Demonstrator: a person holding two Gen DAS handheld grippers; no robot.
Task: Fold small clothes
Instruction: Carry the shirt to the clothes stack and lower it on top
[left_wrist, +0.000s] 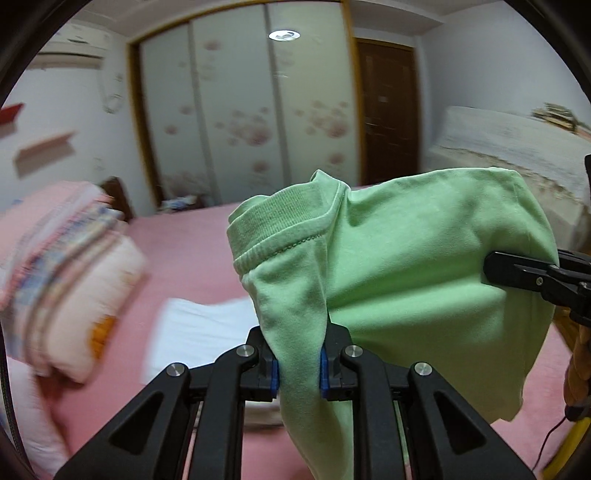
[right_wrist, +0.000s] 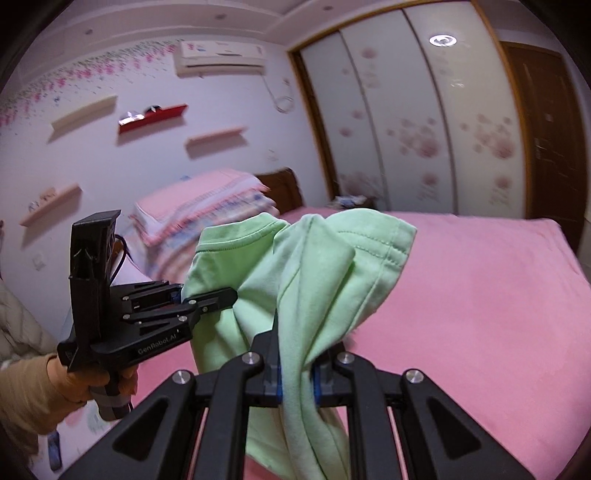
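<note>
The left gripper (left_wrist: 298, 363) has its jaws pinched on the small soft green cotton shirt (left_wrist: 406, 277). The right gripper (right_wrist: 297, 373) has its jaws pinched on it too. The shirt hangs bunched above the pink bed (right_wrist: 480, 295). It could slip out or fold crooked if one side gets pulled harder. No boxes or baskets show.

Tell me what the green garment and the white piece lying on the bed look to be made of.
Green garment: soft matte knit, probably cotton jersey, judging by its ribbed band, stitched hems and limp drape. White piece on the pink bed: seems a folded cloth, but it is too blurred to tell the fabric.
</note>
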